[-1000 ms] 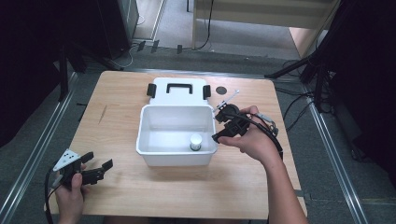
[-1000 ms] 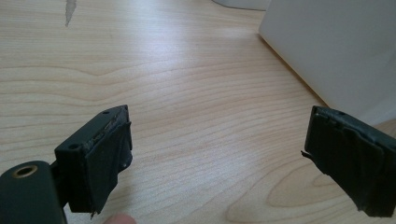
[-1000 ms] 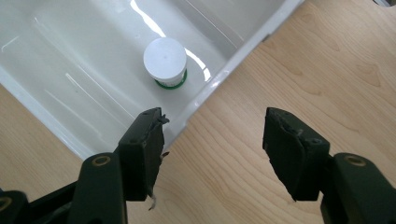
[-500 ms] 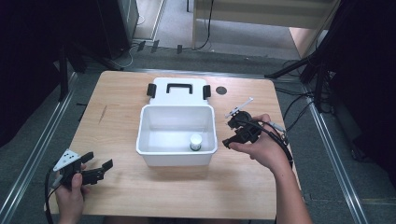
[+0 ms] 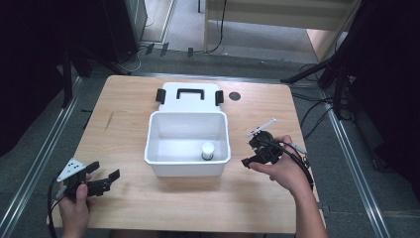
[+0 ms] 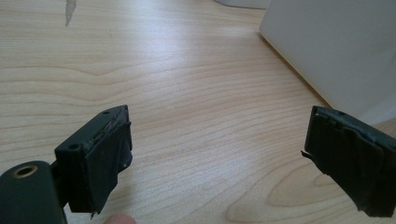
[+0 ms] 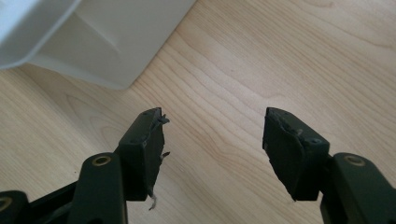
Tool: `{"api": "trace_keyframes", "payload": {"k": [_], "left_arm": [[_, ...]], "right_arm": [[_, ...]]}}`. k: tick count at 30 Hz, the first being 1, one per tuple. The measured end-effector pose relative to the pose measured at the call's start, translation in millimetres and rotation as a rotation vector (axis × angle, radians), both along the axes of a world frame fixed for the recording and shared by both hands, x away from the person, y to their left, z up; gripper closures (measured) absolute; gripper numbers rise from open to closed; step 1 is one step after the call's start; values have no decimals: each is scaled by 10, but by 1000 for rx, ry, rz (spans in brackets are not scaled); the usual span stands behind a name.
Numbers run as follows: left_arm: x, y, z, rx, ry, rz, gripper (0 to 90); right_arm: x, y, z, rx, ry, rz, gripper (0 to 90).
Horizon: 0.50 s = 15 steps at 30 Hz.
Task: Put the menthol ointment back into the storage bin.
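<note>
White bin (image 5: pixel 163 144) 1 | cylinder (image 5: pixel 207 150) 1 inside | lid (image 5: pixel 188 96) 1 | left gripper (image 5: pixel 105 180), right gripper (image 5: pixel 250 152): fingers released

A white box (image 5: pixel 188 144) is set upright near the middle of the wooden table, its top open. Inside it, a small white cylinder (image 5: pixel 208 150) is seen standing on the floor, close to the near right corner. Just behind the box, touching or almost touching its far wall, a white lid (image 5: pixel 188 95) is laid flat, with a black handle on top and a black latch at each end.
</note>
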<state>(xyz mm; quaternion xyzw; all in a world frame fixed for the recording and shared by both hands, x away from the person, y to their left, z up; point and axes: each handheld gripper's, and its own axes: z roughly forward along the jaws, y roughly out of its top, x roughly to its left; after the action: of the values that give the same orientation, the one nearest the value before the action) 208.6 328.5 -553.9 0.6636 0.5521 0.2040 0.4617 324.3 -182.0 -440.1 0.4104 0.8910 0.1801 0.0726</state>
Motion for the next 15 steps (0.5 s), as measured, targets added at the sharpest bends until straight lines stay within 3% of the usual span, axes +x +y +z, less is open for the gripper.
{"api": "trace_keyframes", "payload": {"k": [6,13,15], "left_arm": [[-1,-1,0,1,0,0,84],[1,-2,1,5,2,0,84],[0,-2,1,5,2,0,84]], "right_arm": [[-48,-100,-106,27,-29,-32,398],[-149,-246,-263,114,-111,-76,399],[-164,-255,-274,124,-113,-84,399]]}}
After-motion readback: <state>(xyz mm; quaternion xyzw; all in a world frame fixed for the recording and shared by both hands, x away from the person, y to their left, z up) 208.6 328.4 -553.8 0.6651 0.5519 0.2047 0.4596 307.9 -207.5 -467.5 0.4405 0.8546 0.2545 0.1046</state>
